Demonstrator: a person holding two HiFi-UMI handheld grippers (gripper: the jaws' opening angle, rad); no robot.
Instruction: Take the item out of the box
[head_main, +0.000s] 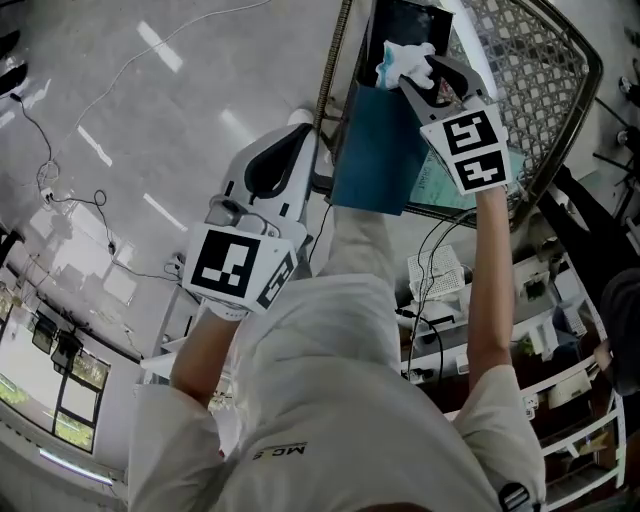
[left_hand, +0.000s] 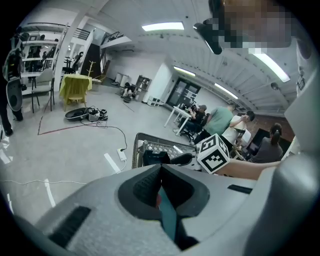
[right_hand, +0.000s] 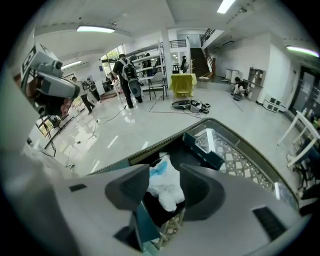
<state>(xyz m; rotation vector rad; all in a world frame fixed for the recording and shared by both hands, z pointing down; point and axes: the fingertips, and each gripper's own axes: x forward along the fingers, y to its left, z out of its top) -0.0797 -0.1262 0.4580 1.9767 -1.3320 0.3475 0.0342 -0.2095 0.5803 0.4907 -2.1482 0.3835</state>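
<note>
A teal box stands open over the rim of a wire basket. My left gripper is shut on the box's thin teal wall, which runs between its closed jaws. A crumpled white item with a blue patch sticks out of the box's top. My right gripper hangs over it. In the right gripper view the jaws stand wide apart with the white item between them, and the pads do not squeeze it. The box's dark inside lies below the item.
A second teal box with a clear window lies in the basket. The basket's metal rim runs beside my left gripper. Cables trail over the grey floor. Shelves with clutter stand at the lower right. Several people sit at desks.
</note>
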